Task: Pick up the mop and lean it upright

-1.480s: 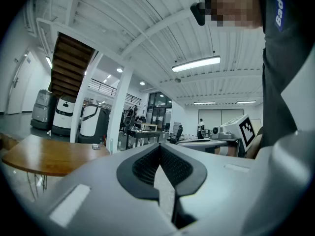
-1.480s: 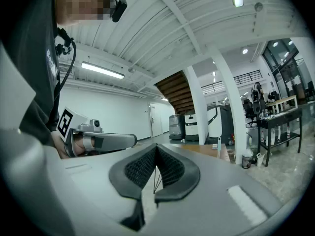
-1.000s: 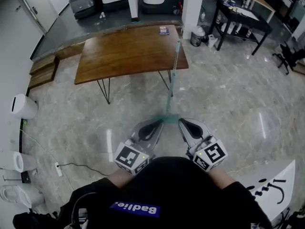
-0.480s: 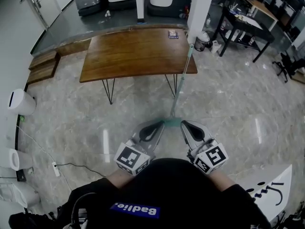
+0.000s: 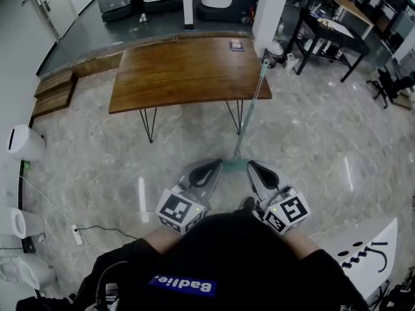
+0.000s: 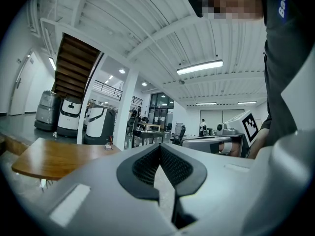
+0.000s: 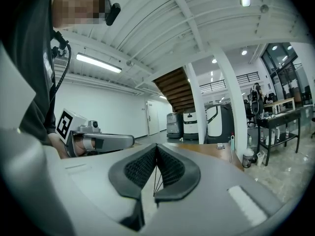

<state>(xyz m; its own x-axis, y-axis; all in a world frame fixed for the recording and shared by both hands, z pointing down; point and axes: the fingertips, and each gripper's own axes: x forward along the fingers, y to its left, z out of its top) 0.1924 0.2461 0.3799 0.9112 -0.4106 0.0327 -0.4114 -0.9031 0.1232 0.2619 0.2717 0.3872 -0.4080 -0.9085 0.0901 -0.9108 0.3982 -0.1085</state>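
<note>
Between the 2 gripper tips, on the floor: mop [image 5: 249, 109] head; handle slants far-right against table [image 5: 181, 70] edge. Left gripper [image 5: 206, 173] and right gripper [image 5: 259, 173] closed, empty.

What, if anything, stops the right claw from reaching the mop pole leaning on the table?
Likely nothing, so yes: only bare floor lies between the right claw and the mop pole leaning on the table. The shut claw would need opening first.

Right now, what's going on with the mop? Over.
Left hand-held gripper shut, empty. Right hand-held gripper shut, empty. Mop leans against wooden table, head on floor. Nothing blocking.
</note>
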